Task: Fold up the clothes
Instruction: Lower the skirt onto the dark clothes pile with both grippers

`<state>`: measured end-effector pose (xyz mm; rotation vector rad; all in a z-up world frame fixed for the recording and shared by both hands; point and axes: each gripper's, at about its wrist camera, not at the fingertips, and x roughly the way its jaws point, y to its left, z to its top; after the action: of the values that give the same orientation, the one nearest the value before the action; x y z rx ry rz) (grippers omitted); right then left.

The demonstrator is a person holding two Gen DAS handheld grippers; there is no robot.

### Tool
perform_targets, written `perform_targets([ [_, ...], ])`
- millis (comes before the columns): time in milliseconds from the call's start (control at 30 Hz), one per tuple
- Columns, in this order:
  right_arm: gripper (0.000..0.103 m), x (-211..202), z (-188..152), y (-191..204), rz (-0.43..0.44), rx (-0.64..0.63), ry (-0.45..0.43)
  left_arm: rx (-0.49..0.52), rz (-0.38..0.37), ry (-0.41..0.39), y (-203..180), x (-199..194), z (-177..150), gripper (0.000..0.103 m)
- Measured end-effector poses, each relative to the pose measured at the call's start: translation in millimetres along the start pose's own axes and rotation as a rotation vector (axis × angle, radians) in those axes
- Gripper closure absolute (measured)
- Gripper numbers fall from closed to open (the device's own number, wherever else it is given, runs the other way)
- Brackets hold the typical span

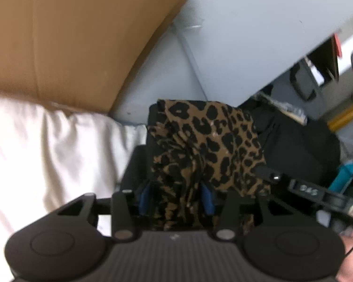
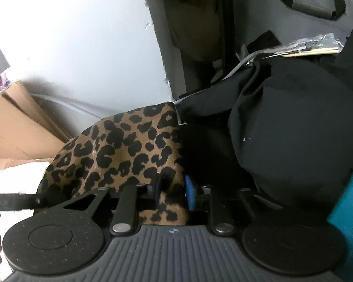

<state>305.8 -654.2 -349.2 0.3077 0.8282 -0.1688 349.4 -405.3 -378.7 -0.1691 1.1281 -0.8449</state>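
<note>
Between the blue pads (image 1: 206, 198) of the left gripper (image 1: 176, 198) runs a bunched fold of leopard cloth (image 1: 207, 141). The jaws stand part open; the cloth fills the gap, but whether the pads still press on it I cannot tell. The right gripper (image 2: 174, 191) shows the same: its pads (image 2: 190, 196) stand either side of a ridge of the cloth (image 2: 120, 145), jaws apart, grip unclear.

From the left fingers the cloth rises toward 12 o'clock and drapes over black cloth (image 1: 294, 145), which lies at about 2 o'clock. At 9 o'clock is white fabric (image 1: 47, 141), and at 11 o'clock a cardboard box (image 1: 58, 35). From the right fingers the leopard cloth mounds toward 11 o'clock, with a black bundle (image 2: 294, 129) at 1 to 2 o'clock and the box (image 2: 16, 129) at 9 o'clock.

The cloth looks thin, light and quite limp: it creases and sags wherever it is unsupported, and will not hold a shape. It seems a soft knit, not slippery, so a plain pinch should hold it. It is not fragile. I judge the best hold is at an edge or corner, one hand at each, spread well apart, so the panel hangs flat rather than bunched as it is now.
</note>
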Motion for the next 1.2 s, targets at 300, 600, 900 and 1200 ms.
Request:
perform_targets([
  [300,0.059,-32,-32,13,0.029,-0.038,-0.076,0.172,0.012,-0.074,-38,-30,27,0.069],
  [600,0.059,-25,-53,29,0.035,-0.002,-0.081,0.265,0.038,-0.013,-49,6,12,0.069],
  [900,0.059,-19,-71,30,0.012,-0.019,-0.039,0.263,0.149,0.014,-26,11,10,0.059],
  [1200,0.059,-52,-84,21,0.016,0.037,-0.066,0.359,0.137,-0.101,-48,-33,21,0.084],
])
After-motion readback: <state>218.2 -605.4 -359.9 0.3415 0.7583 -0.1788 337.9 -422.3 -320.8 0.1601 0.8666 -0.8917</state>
